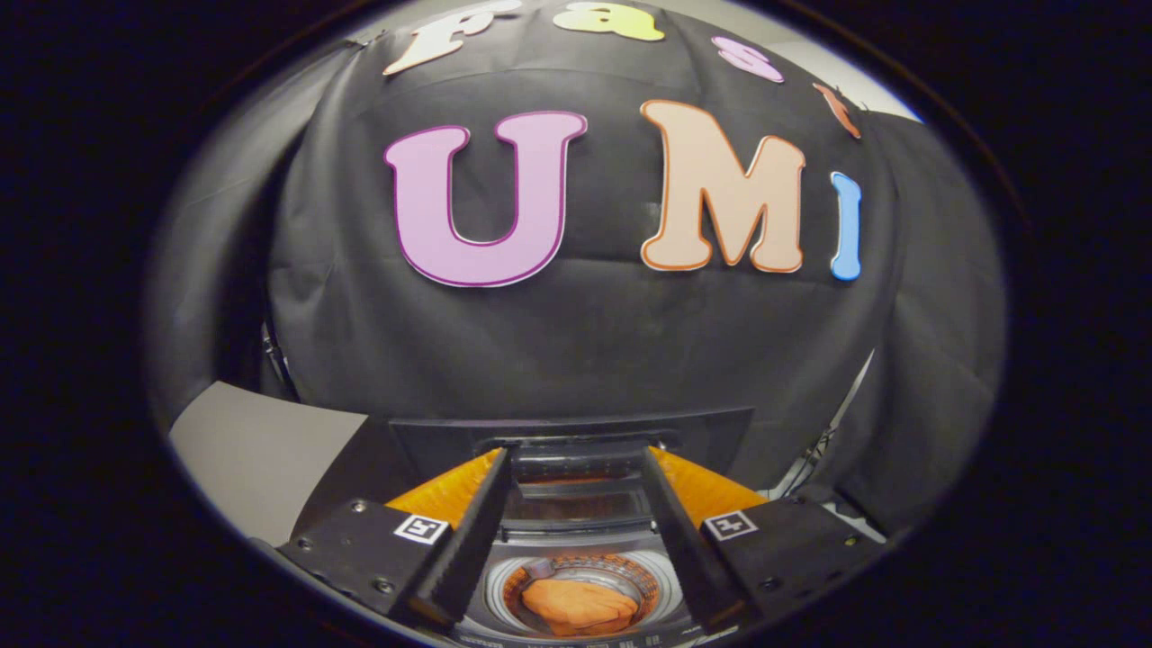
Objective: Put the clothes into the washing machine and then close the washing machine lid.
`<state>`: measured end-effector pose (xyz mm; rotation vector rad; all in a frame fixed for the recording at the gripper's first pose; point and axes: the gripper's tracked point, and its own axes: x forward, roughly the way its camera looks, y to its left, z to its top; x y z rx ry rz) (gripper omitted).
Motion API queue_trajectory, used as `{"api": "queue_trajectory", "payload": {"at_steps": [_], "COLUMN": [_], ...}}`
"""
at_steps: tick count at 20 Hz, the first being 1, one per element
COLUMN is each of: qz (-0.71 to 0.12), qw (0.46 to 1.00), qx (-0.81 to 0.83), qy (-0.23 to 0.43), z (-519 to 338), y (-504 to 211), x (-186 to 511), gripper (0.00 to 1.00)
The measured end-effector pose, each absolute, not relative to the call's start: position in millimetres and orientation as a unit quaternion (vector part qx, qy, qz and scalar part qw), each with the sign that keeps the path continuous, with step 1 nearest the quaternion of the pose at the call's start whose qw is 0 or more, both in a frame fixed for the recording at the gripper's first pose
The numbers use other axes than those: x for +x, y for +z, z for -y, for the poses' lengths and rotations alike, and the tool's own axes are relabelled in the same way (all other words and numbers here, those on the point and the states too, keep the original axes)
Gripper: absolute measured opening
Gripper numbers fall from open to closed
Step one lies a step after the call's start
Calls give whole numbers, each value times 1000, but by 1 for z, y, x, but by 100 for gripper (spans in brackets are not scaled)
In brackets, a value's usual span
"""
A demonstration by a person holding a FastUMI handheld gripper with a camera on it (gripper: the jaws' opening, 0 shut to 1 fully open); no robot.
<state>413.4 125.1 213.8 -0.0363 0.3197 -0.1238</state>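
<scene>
A top-loading washing machine (504,589) lies below and between my fingers, its round drum open. An orange garment (576,605) lies crumpled inside the drum. The dark lid (576,430) stands raised at the back of the machine, just beyond my fingertips. My gripper (578,455) is open, its two fingers spread wide above the drum opening with nothing held between them. The machine's front edge is cut off below the fingers.
A flat grey surface (261,450) lies to the left of the machine. The black cloth wall (576,342) hangs close behind the raised lid. Some cables or a metal stand (832,441) show at the right past the machine.
</scene>
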Motion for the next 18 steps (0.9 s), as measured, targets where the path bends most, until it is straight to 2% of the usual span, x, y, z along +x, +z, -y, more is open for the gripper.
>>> {"api": "queue_trajectory", "payload": {"at_steps": [2, 10, 13, 18], "qz": [-157, -161, -194, -196], "qw": [985, 985, 979, 979], "qx": [-27, -16, -22, -30], "qy": [-59, -56, -58, -54], "z": [-130, -143, -142, -142], "y": [214, 200, 181, 183], "x": [434, 507, 510, 503], "gripper": [88, 90, 90, 91]}}
